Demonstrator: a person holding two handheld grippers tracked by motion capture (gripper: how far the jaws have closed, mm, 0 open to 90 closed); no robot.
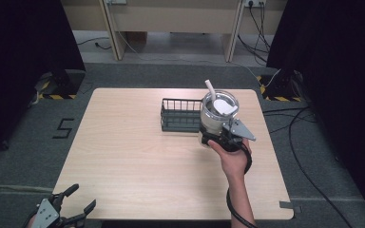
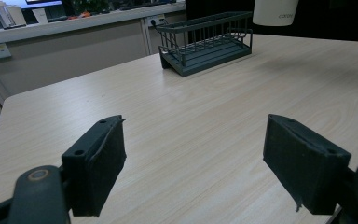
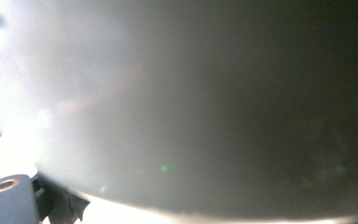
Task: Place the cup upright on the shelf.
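- Tumbler [image 1: 217, 115], a white cup with a clear lid and a straw [image 1: 210, 88], is held up off the table [image 1: 133, 156] at its far right part, just in front of and overlapping the right end of the wire rack [image 1: 180, 114]; from where I stand it looks lifted so it can be carried to or from that rack, though I cannot tell which
- The table is bare light wood apart from the rack, which sits toward the far edge with its open top facing up, an easy place to drop a cup into
- The rack's low railed sides would keep a tall cup from sliding off, which I take to be why it stands near the tumbler
- Right gripper [image 1: 221, 134] is clamped on the tumbler's lower body, low enough to leave lid and straw free; its own view is pressed right up against the pale wall of the cup
- Left gripper [image 2: 193, 163] waits at the near left corner, jaws spread wide with nothing between them, well apart from the work
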